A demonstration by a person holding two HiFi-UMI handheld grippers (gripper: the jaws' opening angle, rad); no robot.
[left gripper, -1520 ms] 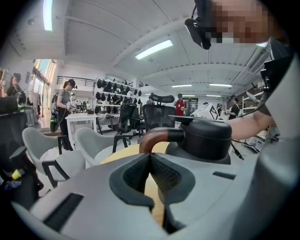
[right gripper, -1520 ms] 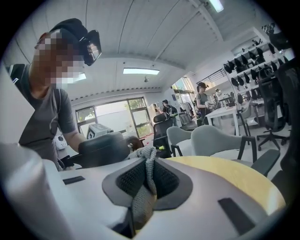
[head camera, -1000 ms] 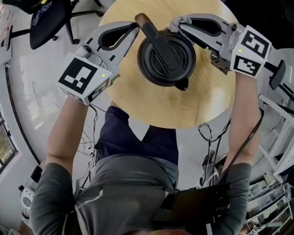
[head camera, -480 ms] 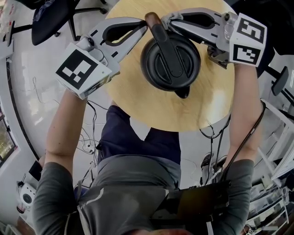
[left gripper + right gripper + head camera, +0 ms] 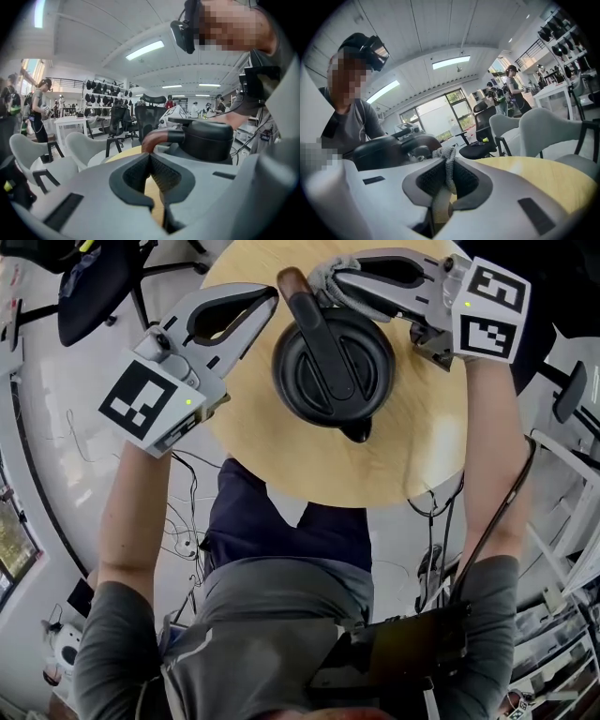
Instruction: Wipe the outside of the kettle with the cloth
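The kettle (image 5: 333, 367) stands on the round table (image 5: 375, 465), and the right gripper (image 5: 342, 282) is clamped on the grey cloth (image 5: 326, 276), whose bunched end sits at the kettle's far side, just right of its handle (image 5: 314, 329). The left gripper (image 5: 272, 298) has its jaws pressed together on nothing, their tips just left of the kettle's handle end. Since nothing grips the kettle, a firm sideways wipe could slide or turn it, and the small pinch of cloth might slip free, letting bare jaw scrape the kettle's wall.
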